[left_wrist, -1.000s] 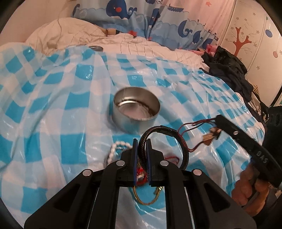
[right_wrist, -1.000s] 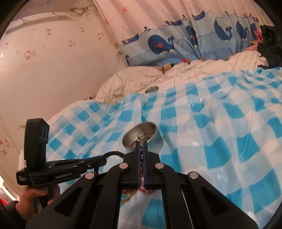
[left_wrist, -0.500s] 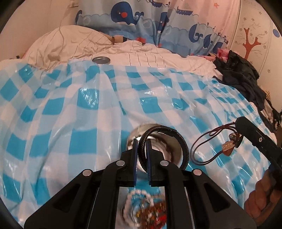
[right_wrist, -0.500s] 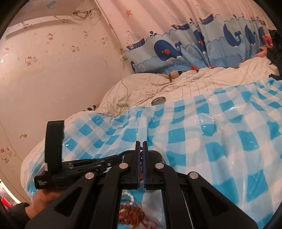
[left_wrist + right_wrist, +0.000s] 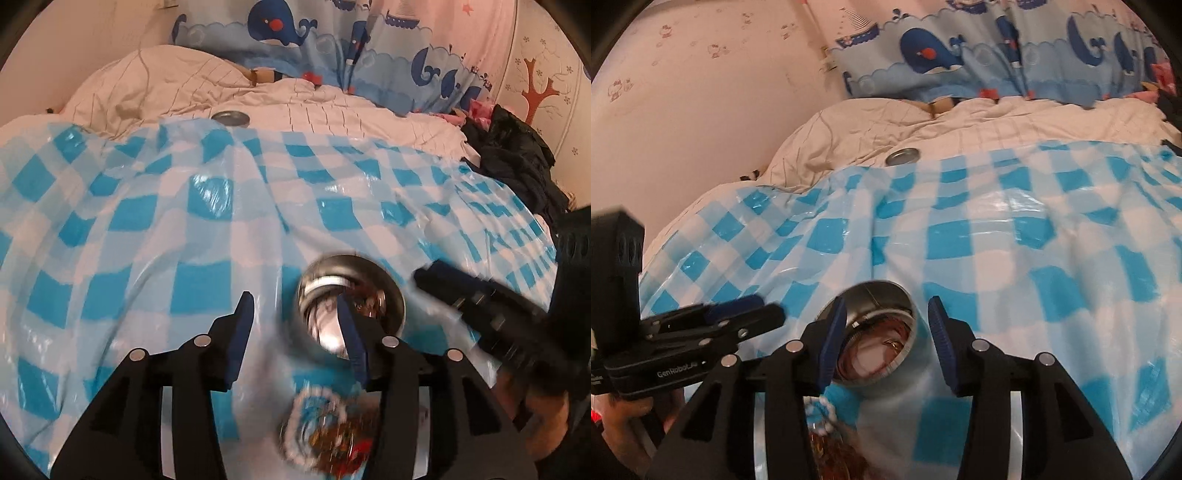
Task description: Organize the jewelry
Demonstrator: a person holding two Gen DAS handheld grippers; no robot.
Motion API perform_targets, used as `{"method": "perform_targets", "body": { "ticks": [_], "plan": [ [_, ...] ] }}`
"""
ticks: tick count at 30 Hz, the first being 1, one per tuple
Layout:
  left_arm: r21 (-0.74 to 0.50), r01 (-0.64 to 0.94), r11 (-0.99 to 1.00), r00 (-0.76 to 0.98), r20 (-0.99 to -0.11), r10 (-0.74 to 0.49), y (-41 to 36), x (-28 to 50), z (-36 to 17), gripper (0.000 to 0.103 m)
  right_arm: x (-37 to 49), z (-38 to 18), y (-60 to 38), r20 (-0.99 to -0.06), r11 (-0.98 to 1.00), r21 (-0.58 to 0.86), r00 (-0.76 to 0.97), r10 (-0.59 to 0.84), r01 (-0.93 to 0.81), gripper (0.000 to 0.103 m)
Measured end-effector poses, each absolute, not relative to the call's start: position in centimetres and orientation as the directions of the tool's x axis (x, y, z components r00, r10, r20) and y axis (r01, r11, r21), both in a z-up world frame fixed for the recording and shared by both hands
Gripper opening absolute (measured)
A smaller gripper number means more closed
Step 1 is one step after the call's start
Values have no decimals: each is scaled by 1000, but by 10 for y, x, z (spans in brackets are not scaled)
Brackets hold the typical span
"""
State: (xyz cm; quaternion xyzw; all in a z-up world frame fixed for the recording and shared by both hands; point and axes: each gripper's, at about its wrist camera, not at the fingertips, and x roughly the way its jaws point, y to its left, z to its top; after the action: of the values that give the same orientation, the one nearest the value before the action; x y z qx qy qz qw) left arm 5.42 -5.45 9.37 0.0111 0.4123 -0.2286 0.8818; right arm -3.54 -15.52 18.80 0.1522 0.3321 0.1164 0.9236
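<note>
tin [image 5: 882, 332]: upright, mouth up | left gripper [image 5: 295, 325]: just parted, empty | right gripper [image 5: 886, 328]: same

Round metal tin [image 5: 882, 332] with jewelry [image 5: 875, 360] inside

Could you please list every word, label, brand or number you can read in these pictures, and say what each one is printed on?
"GenRobot..." in white, on the side of the left gripper body as the right wrist view shows it; its last characters are too blurred to read.
No other text is readable: the whale curtain and the wall carry only pictures, and the metal tin shows no label.
</note>
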Motion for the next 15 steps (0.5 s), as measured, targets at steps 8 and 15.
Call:
{"method": "perform_targets", "body": {
  "ticks": [8, 15],
  "plan": [
    [-179, 475, 861, 481, -767, -425, -28, -18, 59, 45, -115, 163, -151, -642, 927, 345, 684, 346, -146, 40],
    [-83, 612, 786, 469, -763, -445, -50, -51, 53, 45, -114, 159, -145, -652, 940, 311, 689, 318, -140, 38]
  ]
}}
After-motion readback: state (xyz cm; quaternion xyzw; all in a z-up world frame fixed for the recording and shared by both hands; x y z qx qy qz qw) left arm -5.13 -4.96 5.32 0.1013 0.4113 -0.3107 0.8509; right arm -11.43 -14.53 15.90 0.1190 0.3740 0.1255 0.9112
